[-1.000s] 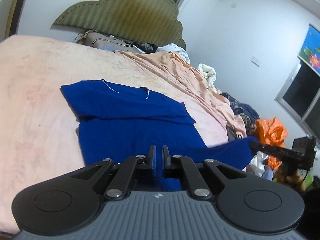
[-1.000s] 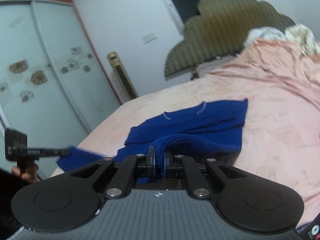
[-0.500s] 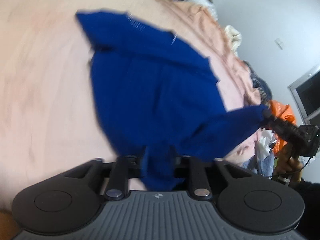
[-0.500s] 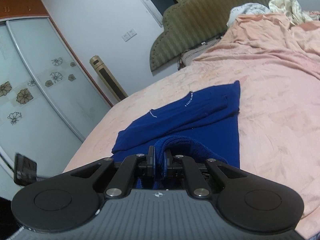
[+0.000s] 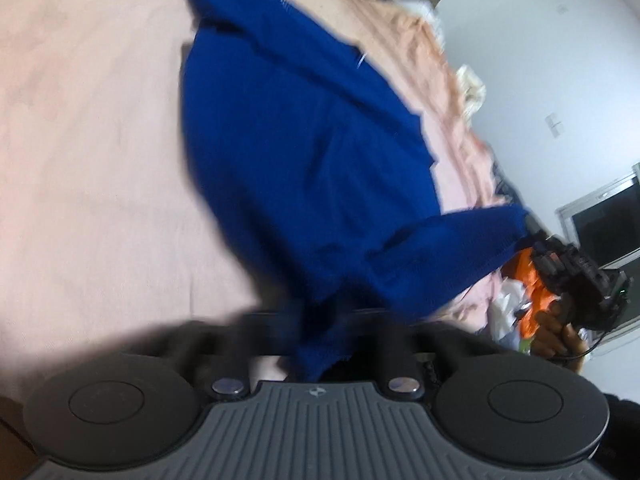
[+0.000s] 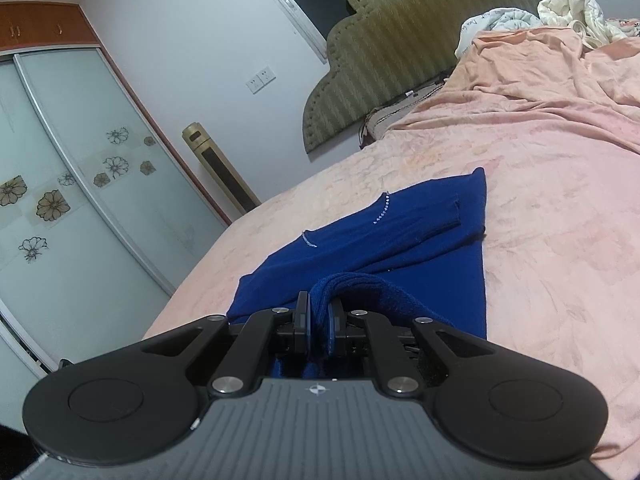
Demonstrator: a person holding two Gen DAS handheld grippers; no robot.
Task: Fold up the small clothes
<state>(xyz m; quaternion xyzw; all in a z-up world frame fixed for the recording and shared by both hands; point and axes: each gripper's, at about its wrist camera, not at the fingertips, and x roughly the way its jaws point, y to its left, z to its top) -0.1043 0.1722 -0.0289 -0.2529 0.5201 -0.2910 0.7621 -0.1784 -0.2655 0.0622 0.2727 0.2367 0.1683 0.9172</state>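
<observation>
A dark blue sweater [image 5: 304, 152] lies on the pink bed cover [image 5: 88, 152], its sleeves folded across the chest near the beaded neckline [image 6: 382, 210]. My left gripper [image 5: 320, 332] is shut on one corner of the sweater's bottom hem and holds it up off the bed; this view is blurred. My right gripper [image 6: 319, 322] is shut on the other hem corner [image 6: 352, 284], which bunches over its fingers. It also shows in the left wrist view [image 5: 560, 260] at the right, holding the blue cloth stretched.
A green padded headboard [image 6: 404, 32] stands at the far end. Crumpled peach sheet [image 6: 560, 76] and white bedding [image 6: 572, 8] lie at the right. A wardrobe with sliding doors [image 6: 60, 184] and a gold tower fan [image 6: 220, 168] stand left. An orange bag [image 5: 528, 276] lies beyond the bed.
Both grippers have lifted the hem and carried it forward over the sweater toward the neckline. The left wrist view has tilted down onto the bed and blurred.
</observation>
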